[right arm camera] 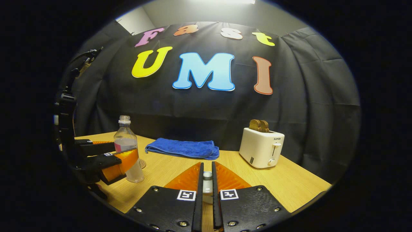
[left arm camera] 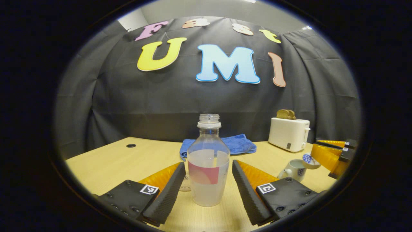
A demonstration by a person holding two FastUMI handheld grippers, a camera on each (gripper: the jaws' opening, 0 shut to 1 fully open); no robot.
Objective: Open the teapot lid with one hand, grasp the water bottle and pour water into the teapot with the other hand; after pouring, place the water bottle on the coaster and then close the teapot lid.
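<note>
The clear, uncapped water bottle (left arm camera: 208, 167), about half full with a pink label, stands upright on the table. My left gripper (left arm camera: 208, 164) is open, one finger on each side of the bottle with narrow gaps. In the right gripper view the same bottle (right arm camera: 126, 141) sits between the left gripper's fingers (right arm camera: 124, 161). The coaster (left arm camera: 185, 187) lies just behind and left of the bottle. My right gripper (right arm camera: 207, 165) is shut on the teapot lid's knob (right arm camera: 207, 176). In the left gripper view that lid (left arm camera: 311, 160) hangs tilted above the open white teapot (left arm camera: 293, 170).
A folded blue towel (left arm camera: 236, 144) lies at the back of the wooden table (left arm camera: 109, 161). A white toaster (right arm camera: 261, 146) with bread in it stands at the back right. A cable hole (left arm camera: 131, 145) sits near the table's far left.
</note>
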